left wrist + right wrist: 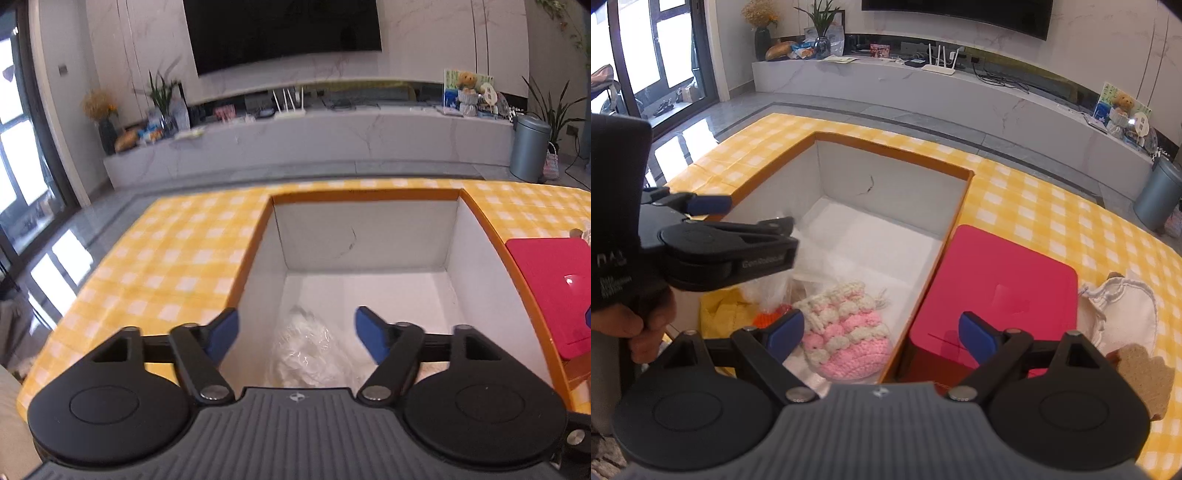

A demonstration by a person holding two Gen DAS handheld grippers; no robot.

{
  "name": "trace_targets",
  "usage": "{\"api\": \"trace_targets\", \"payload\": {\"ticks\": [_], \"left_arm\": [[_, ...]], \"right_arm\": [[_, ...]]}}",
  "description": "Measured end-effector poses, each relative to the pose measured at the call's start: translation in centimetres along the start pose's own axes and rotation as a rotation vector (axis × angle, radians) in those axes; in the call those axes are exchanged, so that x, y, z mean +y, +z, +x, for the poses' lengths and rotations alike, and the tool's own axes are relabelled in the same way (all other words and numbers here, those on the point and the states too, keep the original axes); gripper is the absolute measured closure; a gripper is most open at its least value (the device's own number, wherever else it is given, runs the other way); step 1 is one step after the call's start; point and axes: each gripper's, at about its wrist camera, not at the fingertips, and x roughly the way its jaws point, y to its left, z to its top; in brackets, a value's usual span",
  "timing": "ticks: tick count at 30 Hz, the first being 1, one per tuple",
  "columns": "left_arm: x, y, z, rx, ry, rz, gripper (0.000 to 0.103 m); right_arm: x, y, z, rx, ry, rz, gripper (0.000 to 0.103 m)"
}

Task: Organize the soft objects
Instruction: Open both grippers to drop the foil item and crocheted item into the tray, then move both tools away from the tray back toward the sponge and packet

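Both grippers, left (297, 332) and right (881, 338), hang spread and empty over the box (897, 155), where the bagged toy (314, 350) lies dropped.

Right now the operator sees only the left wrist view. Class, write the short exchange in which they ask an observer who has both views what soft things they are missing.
Operator: I see one clear-wrapped white bundle in the box. Is anything else in there?
Observer: Yes, a pink-and-white crocheted piece lies at the near end of the box.
Operator: Is anything soft left outside?
Observer: A white frilled cushion lies on the checked table, on the right of the red case.
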Motion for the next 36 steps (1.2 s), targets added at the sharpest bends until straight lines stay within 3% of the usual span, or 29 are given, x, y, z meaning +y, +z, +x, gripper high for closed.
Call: {"api": "trace_targets", "payload": {"ticks": [5, 6, 8, 10, 12, 16, 20, 26, 30, 36], "left_arm": [[0.3, -0.1, -0.3, 0.006, 0.0, -0.018, 0.013], [0.8, -0.1, -0.6, 0.006, -0.01, -0.042, 0.013], [2.1, 0.4, -1.6, -0.015, -0.03, -0.102, 0.013], [3.6, 0.6, -2.7, -0.04, -0.036, -0.168, 0.013], [4.8, 0.6, -3.4, -0.057, -0.018, -0.205, 0.013], [6.0, 0.4, -3.8, -0.065, 0.091, -0.218, 0.013], [7.1, 0.1, -2.7, -0.015, 0.055, -0.276, 0.014], [7.2, -0.3, -2.4, -0.004, 0.084, -0.259, 0.015], [7.0, -0.5, -2.6, -0.005, 0.067, -0.264, 0.015], [7.4, -0.6, -2.6, -0.001, 0.055, -0.283, 0.015]], "right_arm": [[0.4, 0.3, -0.3, -0.005, 0.003, -0.024, 0.015], [0.4, 0.6, -0.5, -0.007, 0.011, -0.026, 0.02], [0.3, 1.2, -0.7, -0.004, 0.035, -0.023, 0.043], [0.4, 2.3, -0.4, 0.036, 0.065, -0.029, 0.084], [0.7, 3.5, 0.4, 0.073, 0.085, -0.052, 0.103], [2.3, 5.4, 2.9, 0.133, 0.047, -0.117, 0.103], [3.5, 6.7, 7.7, 0.261, 0.032, -0.078, 0.103], [5.6, 6.4, 13.5, 0.325, -0.052, -0.121, 0.103], [6.0, 5.9, 15.4, 0.375, -0.096, -0.15, 0.103], [5.9, 3.4, 15.9, 0.497, -0.094, -0.202, 0.103]]}}
